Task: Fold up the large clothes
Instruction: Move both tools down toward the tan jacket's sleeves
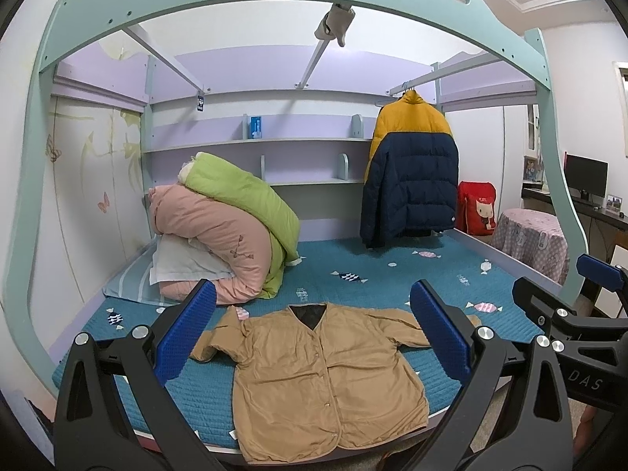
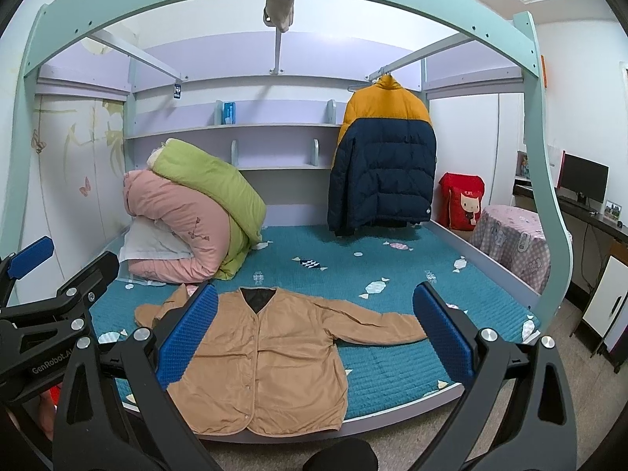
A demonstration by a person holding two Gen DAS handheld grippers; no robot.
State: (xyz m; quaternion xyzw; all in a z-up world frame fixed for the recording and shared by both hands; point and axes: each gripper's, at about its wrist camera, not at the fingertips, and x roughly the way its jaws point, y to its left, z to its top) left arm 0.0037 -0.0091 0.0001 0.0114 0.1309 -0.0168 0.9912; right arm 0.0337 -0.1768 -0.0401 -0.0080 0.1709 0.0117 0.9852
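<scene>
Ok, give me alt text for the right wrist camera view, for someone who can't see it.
A tan jacket lies flat, buttoned, sleeves spread, on a teal bed, framed by the open right claw. Behind it are rolled quilts and a hanging navy and yellow coat.

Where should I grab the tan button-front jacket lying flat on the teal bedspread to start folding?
Judging by its pose, take the tan button-front jacket by its outstretched sleeve ends: the left gripper from the left, the right gripper from the right. It lies flat, front up, collar away, with sleeves spread, so each folds inward over the chest.
</scene>
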